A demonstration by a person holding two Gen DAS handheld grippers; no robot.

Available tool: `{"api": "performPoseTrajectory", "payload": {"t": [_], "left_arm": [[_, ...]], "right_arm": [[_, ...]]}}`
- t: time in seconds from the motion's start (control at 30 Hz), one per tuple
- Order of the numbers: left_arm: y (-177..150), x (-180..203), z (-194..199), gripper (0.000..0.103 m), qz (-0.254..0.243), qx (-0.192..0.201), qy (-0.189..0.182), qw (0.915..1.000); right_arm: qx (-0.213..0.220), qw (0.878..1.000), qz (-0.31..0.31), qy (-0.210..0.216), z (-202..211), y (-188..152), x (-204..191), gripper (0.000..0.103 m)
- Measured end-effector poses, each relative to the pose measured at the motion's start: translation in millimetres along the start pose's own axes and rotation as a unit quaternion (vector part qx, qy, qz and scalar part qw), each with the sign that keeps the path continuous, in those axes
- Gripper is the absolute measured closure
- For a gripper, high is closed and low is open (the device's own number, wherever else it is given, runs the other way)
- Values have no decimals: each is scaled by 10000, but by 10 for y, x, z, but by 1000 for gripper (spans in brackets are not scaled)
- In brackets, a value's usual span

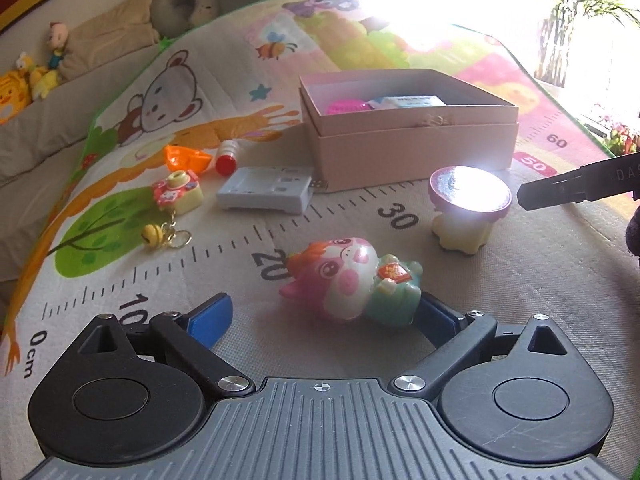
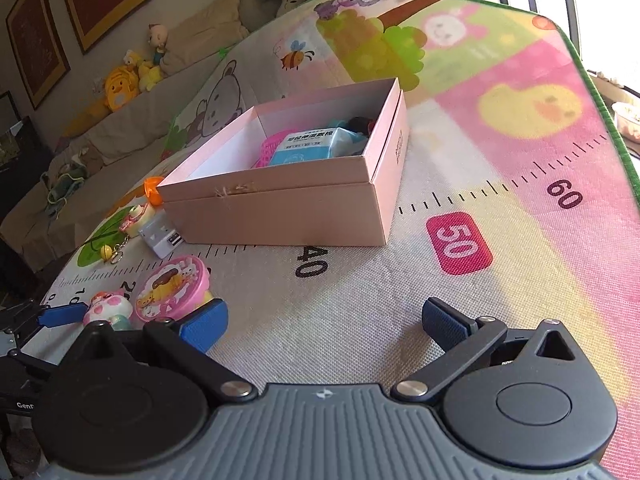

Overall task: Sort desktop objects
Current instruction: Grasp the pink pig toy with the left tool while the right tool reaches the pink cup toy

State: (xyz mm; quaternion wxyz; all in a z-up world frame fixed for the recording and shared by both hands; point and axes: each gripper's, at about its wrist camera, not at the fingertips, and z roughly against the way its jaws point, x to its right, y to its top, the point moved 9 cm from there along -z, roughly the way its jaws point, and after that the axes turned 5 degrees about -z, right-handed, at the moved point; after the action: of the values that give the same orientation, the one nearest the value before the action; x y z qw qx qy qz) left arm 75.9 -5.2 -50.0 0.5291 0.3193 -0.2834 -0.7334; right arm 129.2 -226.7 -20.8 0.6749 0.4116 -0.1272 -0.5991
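Note:
A pink and green cat figurine (image 1: 352, 282) lies on the play mat, between the open fingers of my left gripper (image 1: 324, 312), nearer the right finger; contact cannot be told. It also shows in the right wrist view (image 2: 108, 310). A round pink tin on a cream base (image 1: 468, 200) stands right of it, also seen in the right wrist view (image 2: 172, 290). My right gripper (image 2: 324, 324) is open and empty above the mat, right of the tin. The open pink box (image 2: 280, 204) holds a blue packet (image 2: 308, 146) and a pink item (image 2: 270, 150).
A white charger block (image 1: 266, 190), a camera keychain with a bell (image 1: 176, 192), an orange piece (image 1: 186, 158) and a red-and-white cylinder (image 1: 226, 156) lie left of the box (image 1: 408, 152). A sofa with plush toys (image 2: 120, 84) is behind the mat.

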Motion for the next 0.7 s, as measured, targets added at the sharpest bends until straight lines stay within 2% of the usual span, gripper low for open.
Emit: {"api": "performPoseTrajectory", "payload": {"t": [0.1,0.17,0.3,0.47,0.6,0.7], "left_arm": [[-8,-22,-4,2,71,-11,-29,10000],[-17,-52,-14,2,188,-32,-54,9998],[-28,-94,-35,2,366,-81,-134,9992],[-31,-89,-24,2,371,-52,-141,9992],[-30,-91,-21,2,414,-52,-165,9990],[-28,-93,-22,2,435,-58,-182,9989]], "right_arm": [[-131,9999,80,-53,0,14,-32,0],[-50,9997,187,127,82,50,-125,0],[239,9941,974,403,264,123,-513,0],[95,9900,1322,485,84,146,-817,1],[-107,9886,1451,387,-155,101,-920,12],[-258,9862,1618,226,-267,34,-932,28]]}}
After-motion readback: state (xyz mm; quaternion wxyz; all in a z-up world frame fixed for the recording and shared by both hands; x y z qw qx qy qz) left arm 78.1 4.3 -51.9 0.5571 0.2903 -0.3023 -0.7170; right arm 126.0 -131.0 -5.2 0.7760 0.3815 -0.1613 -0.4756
